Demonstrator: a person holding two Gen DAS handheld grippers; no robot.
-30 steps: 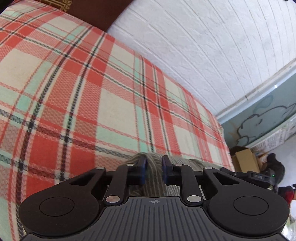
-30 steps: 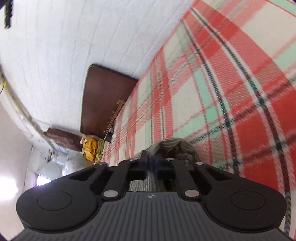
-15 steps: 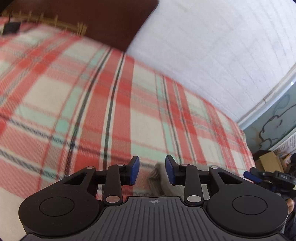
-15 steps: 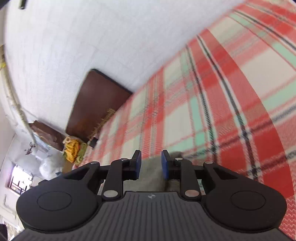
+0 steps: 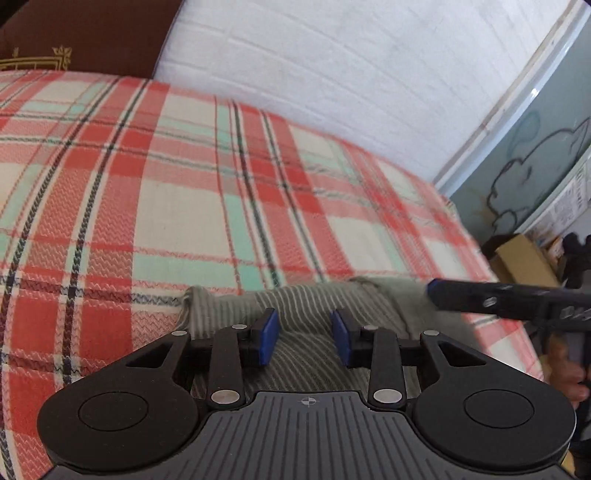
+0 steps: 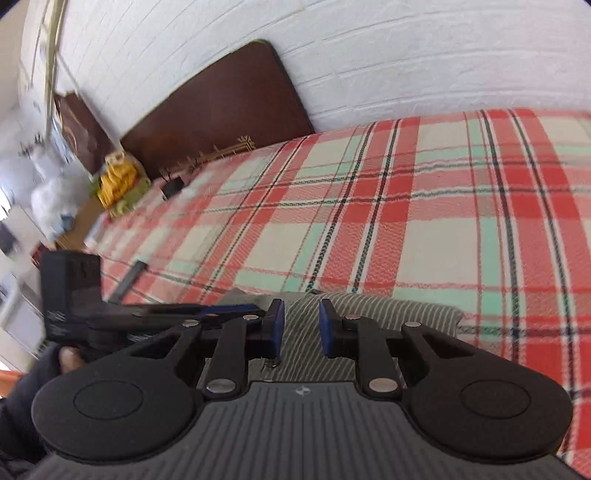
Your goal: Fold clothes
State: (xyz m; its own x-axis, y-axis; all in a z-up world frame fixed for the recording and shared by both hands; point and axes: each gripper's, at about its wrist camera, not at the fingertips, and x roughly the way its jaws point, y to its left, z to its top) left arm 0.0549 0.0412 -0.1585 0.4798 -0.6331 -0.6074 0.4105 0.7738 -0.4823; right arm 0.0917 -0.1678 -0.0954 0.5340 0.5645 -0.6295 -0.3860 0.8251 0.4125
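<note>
My left hand-held gripper (image 5: 303,336) hangs low over the grey, white-striped knit garment (image 5: 295,306), blue-padded fingers (image 5: 269,335) parted, nothing between them. The garment lies bunched on the bed's red, cream and mint plaid blanket (image 5: 184,206), near its front edge. My right hand-held gripper (image 5: 437,291) reaches in from the right, seen side-on, its blue tip over the garment's plain grey-green end; its opening is unreadable from this angle. Behind the bed: white painted brick wall (image 5: 351,66), dark brown headboard with gold trim (image 5: 85,33) at upper left. A brown cardboard box (image 5: 524,262) sits beyond the bed at right.
</note>
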